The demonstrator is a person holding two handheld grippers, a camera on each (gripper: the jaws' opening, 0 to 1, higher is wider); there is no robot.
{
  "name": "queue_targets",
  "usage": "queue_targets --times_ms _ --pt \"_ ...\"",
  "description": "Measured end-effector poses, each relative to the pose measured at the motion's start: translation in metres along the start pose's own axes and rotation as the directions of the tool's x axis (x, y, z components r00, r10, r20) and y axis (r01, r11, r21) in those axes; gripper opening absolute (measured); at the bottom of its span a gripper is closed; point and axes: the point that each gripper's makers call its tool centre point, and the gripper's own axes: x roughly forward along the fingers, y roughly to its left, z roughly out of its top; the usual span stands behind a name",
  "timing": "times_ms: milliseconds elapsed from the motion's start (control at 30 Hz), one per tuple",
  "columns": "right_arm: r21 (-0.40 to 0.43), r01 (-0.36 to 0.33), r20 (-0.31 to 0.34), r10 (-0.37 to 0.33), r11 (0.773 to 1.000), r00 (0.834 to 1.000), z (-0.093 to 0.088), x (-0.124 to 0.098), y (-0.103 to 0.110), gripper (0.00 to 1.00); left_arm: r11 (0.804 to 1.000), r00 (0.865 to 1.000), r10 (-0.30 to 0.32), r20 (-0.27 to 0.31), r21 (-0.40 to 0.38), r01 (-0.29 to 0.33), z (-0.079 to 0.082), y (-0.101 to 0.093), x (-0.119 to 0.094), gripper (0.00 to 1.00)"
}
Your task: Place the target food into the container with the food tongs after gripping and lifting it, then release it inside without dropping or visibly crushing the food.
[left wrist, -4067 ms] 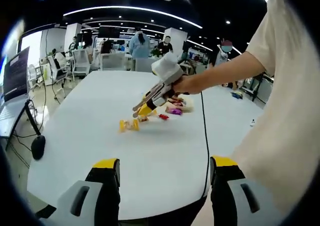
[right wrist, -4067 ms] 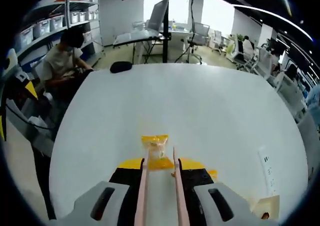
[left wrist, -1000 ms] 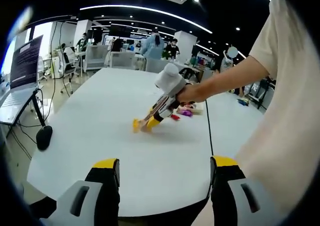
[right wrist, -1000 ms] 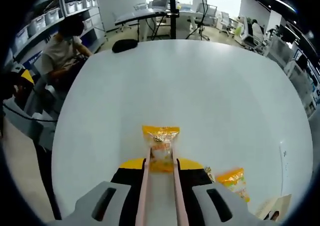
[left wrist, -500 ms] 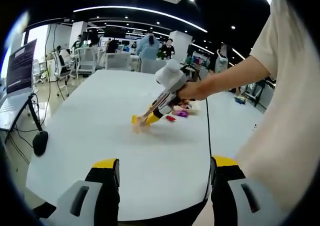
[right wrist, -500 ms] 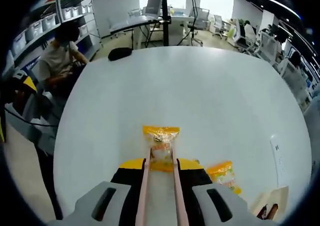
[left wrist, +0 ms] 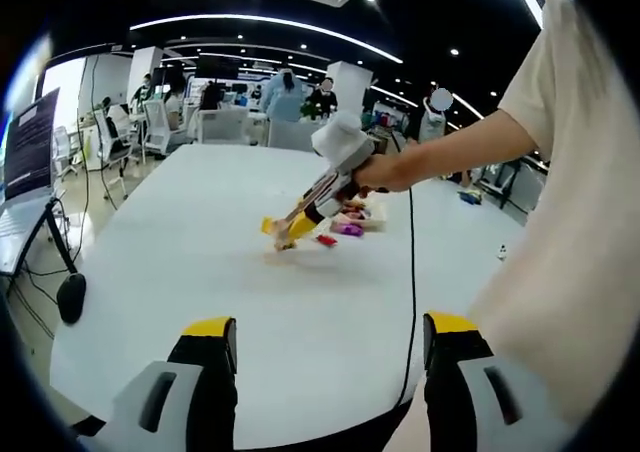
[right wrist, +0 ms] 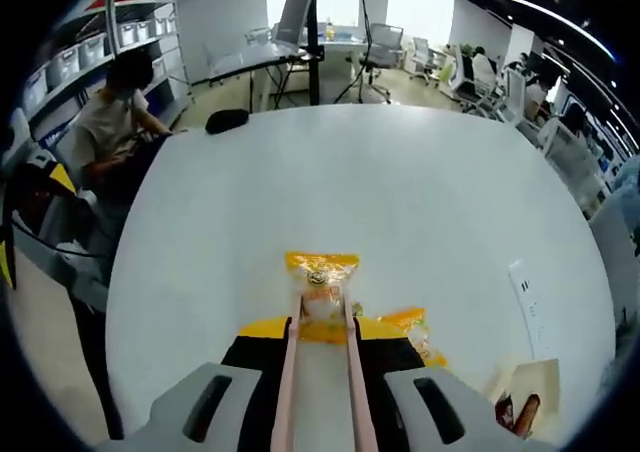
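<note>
Yellow snack packet (right wrist: 321, 278) pinched in pink food tongs (right wrist: 318, 372), lifted above the white table (right wrist: 400, 202).
Right gripper (right wrist: 318, 340) squeezes the tongs shut on it; the container (right wrist: 524, 392) lies near right. Left gripper (left wrist: 325, 347) hangs open, empty.

A big white table (left wrist: 200, 272) carries it all, rounded at the edges and glossy under the ceiling lights. In the left gripper view small wrapped snacks (left wrist: 340, 229) in pink and red lie scattered on it just in front of a shallow pale container (left wrist: 370, 215), and a black cable (left wrist: 411, 272) trails across the top toward the near edge. In the right gripper view a yellow snack packet (right wrist: 412, 328) lies flat on the table, a white power strip (right wrist: 530, 307) rests near the right edge, and the container (right wrist: 525, 387) sits at the lower right with a snack inside.
</note>
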Motion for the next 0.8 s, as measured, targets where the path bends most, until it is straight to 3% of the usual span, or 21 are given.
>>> queue_targets --times_ms 267,800 --pt "0.019 0.031 0.016 -0.032 0.999 0.999 -0.007 -0.017 -0.012 0.23 1.000 1.000 -0.016 0.004 0.021 0.016 0.004 -0.009 0.003 0.76" --pt "0.094 0.134 0.048 -0.139 0.987 0.989 -0.023 -0.062 -0.060 0.23 0.997 0.998 -0.057 0.012 0.050 0.056 0.010 -0.033 0.012 0.76"
